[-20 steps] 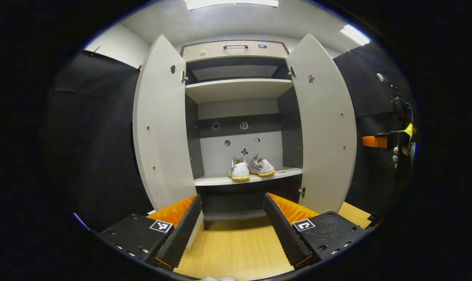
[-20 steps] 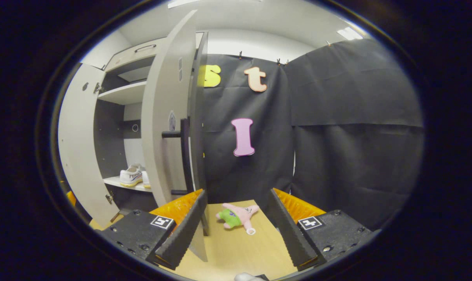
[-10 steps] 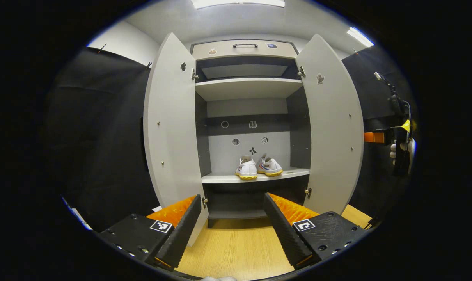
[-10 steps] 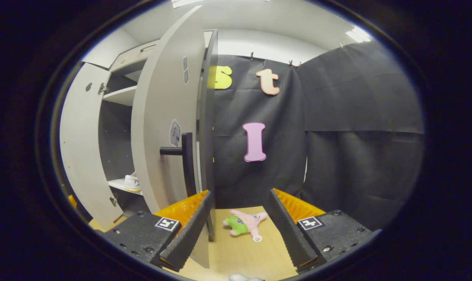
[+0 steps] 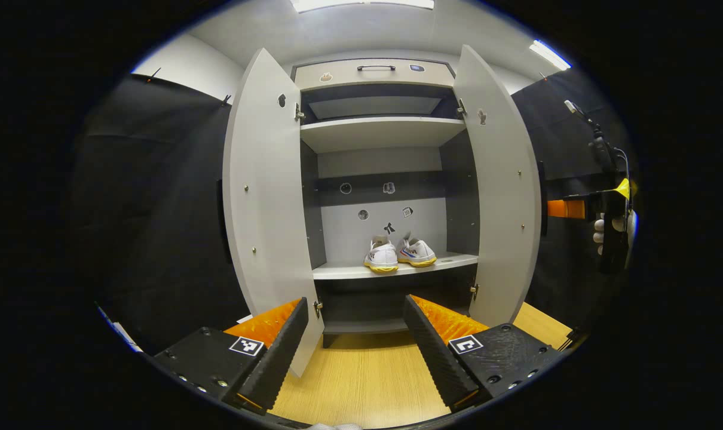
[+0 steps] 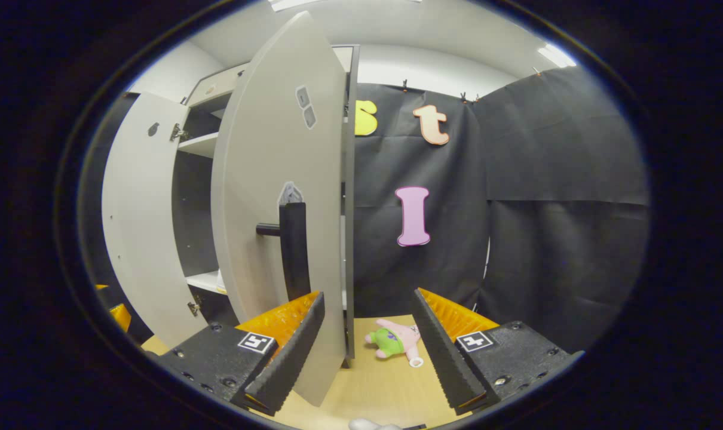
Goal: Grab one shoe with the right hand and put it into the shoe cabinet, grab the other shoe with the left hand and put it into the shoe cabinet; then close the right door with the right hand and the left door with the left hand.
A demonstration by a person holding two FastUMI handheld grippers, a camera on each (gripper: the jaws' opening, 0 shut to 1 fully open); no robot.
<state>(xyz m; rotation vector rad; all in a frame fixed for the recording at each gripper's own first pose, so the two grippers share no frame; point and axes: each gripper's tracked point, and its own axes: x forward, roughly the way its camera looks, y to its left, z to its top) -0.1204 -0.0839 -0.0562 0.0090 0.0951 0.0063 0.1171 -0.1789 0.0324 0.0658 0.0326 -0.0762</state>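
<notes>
Two white shoes with yellow soles stand side by side on the middle shelf of the shoe cabinet. The left door stands wide open. The right door is partly swung inward. My left gripper is open, back from the cabinet above the wooden floor. My right gripper is open too, its left finger against the outer face of the right door, just below the dark bar handle. In the left gripper view, the right gripper and its hand are beyond the right door.
A pink and green plush toy lies on the wooden floor beside the cabinet's right side. Black cloth walls stand left and right of the cabinet. A drawer with a dark handle tops the cabinet.
The right door has swung inward, pushed by my right gripper, which moved closer to its handle. The door hides the shoes in the right gripper view. My left gripper has shifted slightly.
</notes>
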